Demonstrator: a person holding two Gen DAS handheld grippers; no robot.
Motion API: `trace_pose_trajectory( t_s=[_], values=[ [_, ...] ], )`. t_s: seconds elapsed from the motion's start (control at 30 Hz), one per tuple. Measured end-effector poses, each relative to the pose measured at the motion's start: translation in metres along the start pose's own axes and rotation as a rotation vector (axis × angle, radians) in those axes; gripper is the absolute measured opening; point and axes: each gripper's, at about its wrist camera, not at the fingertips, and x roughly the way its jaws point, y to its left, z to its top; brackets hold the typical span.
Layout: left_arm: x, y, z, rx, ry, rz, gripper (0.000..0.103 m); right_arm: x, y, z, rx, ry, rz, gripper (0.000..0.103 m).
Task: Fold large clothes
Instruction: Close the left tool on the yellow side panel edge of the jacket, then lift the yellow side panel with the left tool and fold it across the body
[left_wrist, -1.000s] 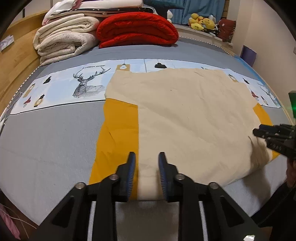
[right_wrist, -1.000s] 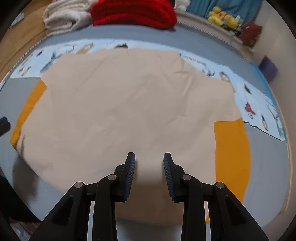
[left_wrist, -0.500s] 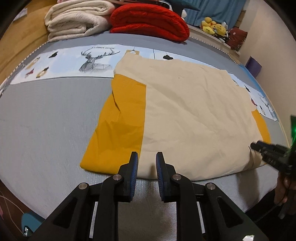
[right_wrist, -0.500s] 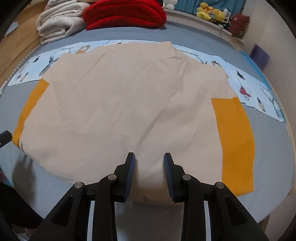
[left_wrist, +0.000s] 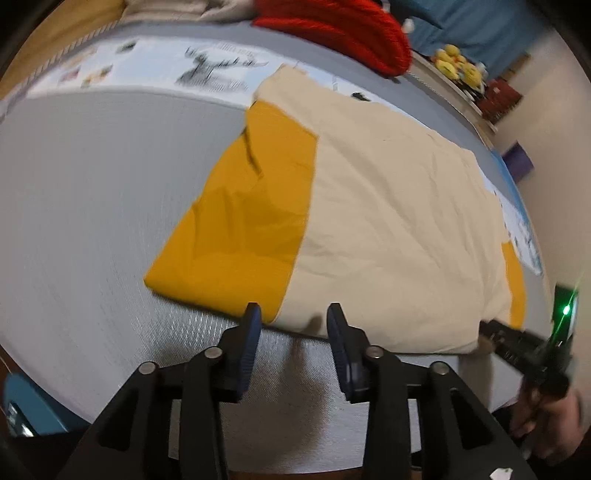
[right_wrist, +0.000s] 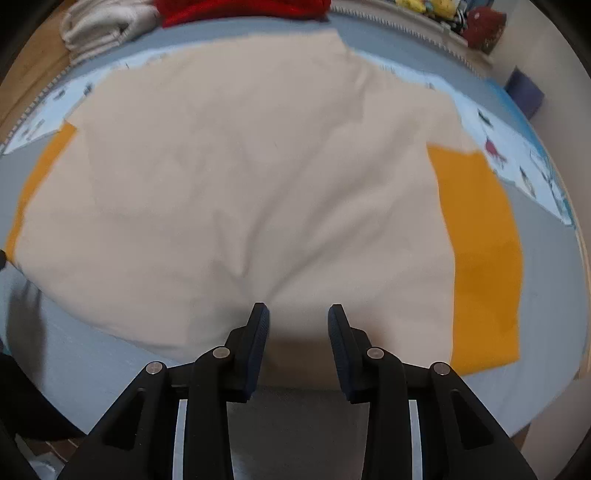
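A large cream top (left_wrist: 388, 221) with orange sleeves (left_wrist: 251, 221) lies flat on the grey bed (left_wrist: 74, 221). My left gripper (left_wrist: 294, 317) hovers at the near hem where the left orange sleeve meets the cream body. Its jaws are opening, and the hem edge shows in the gap without being pressed. My right gripper (right_wrist: 297, 314) stands open low over the cream top (right_wrist: 240, 166) near its hem, with cloth beneath the gap. The other orange sleeve (right_wrist: 480, 258) lies to its right. In the left wrist view the right gripper (left_wrist: 524, 347) sits at the hem's right corner, held by a hand (left_wrist: 554, 417).
A red quilt (left_wrist: 332, 29) and folded cream blankets (right_wrist: 99, 26) are stacked at the head of the bed. A printed strip with a deer (left_wrist: 214, 70) runs across the bed behind the top. Yellow plush toys (left_wrist: 458, 66) and a purple box (left_wrist: 521, 162) stand by the wall.
Both grippers have sunk towards the top's near hem. The left one rolled, and its jaws, which were close together, now stand wider. The right jaws look the same.
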Motion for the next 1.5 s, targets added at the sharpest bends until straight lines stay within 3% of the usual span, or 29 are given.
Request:
trace_pose_trajectory(
  t_s=[0.17, 0.33, 0.8, 1.23, 1.5],
  values=[
    [0.015, 0.023, 0.000, -0.152, 0.092, -0.079, 0.053, -0.001, -0.001, 0.002, 0.004, 0.001, 0.008, 0.036],
    [0.022, 0.040, 0.002, -0.252, 0.122, -0.139, 0.056, 0.000, -0.004, 0.004, 0.001, 0.002, 0.009, 0.036],
    [0.039, 0.069, 0.018, -0.442, 0.103, -0.247, 0.060, 0.011, -0.015, 0.003, -0.005, 0.006, 0.027, 0.037],
    [0.050, 0.076, 0.026, -0.551, 0.041, -0.300, 0.064, 0.015, -0.021, 0.004, -0.010, 0.010, 0.047, 0.039],
    [0.055, 0.071, 0.034, -0.548, -0.016, -0.297, 0.062, 0.012, -0.018, 0.002, 0.006, -0.004, 0.044, 0.039]
  ],
)
